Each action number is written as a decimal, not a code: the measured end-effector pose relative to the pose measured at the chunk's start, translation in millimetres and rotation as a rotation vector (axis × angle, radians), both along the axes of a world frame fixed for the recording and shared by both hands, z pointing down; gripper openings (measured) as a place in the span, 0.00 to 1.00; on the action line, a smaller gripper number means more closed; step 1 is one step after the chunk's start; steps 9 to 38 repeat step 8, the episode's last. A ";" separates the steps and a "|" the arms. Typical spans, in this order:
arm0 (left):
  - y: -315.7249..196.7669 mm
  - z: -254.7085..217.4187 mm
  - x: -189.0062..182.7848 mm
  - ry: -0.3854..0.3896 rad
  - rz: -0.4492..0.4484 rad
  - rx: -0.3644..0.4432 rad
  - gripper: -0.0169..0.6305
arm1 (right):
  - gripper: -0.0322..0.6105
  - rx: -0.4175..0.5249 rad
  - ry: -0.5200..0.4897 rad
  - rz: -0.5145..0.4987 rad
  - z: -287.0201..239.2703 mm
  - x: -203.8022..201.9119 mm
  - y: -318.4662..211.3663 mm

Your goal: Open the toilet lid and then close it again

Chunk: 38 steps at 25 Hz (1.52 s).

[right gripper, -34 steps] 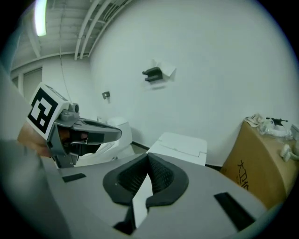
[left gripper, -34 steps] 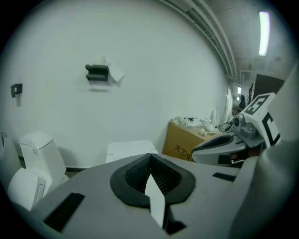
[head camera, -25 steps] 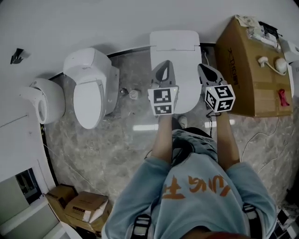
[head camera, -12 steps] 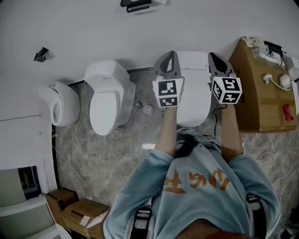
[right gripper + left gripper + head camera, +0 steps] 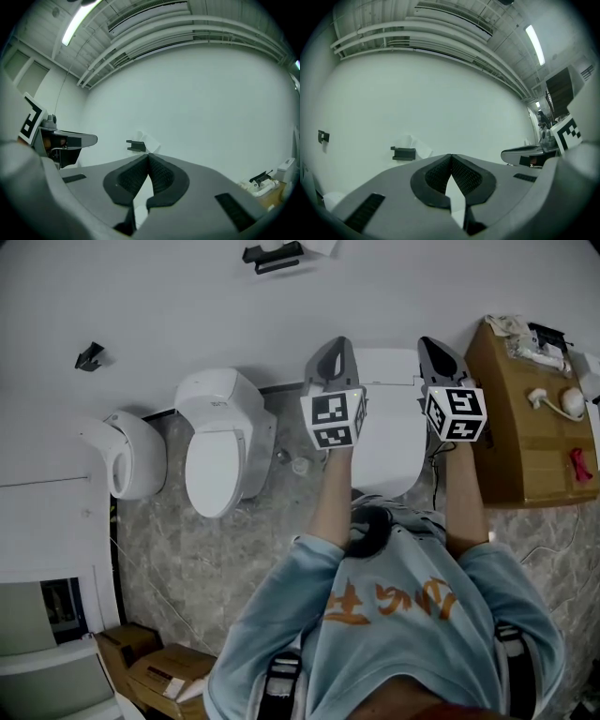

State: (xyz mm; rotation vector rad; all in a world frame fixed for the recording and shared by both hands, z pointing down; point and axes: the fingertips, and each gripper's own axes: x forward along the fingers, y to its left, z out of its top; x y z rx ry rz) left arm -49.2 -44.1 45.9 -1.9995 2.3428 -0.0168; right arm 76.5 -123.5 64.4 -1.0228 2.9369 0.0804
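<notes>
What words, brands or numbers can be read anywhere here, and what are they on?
Nothing here reads clearly.
Shirt: big orange characters, upside down and stylised, unreadable.
Left toilet's tank: small dark mark, too small to read.
Cardboard box, lower left: pale label, too small to read.
Cubes on left gripper and right gripper: black-and-white square patterns, no letters.

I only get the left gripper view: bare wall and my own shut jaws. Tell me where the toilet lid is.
Observer: The head view shows the toilet lid closed, below the left gripper and the right gripper, touching neither.
Operator: Report the right gripper.
Observer: Its own view shows the jaws together, nothing between them.
Operator: Name what stands beside that lid.
Observer: A cardboard box on its right, a second toilet on its left.
</notes>
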 end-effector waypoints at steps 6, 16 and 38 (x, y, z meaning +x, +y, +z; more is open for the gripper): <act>5.7 7.6 8.0 -0.005 -0.004 -0.010 0.07 | 0.07 0.028 -0.021 -0.018 -5.9 5.6 4.5; 7.0 10.9 10.6 -0.005 -0.005 -0.015 0.07 | 0.07 0.034 -0.018 -0.025 -5.8 7.9 6.4; 7.0 10.9 10.6 -0.005 -0.005 -0.015 0.07 | 0.07 0.034 -0.018 -0.025 -5.8 7.9 6.4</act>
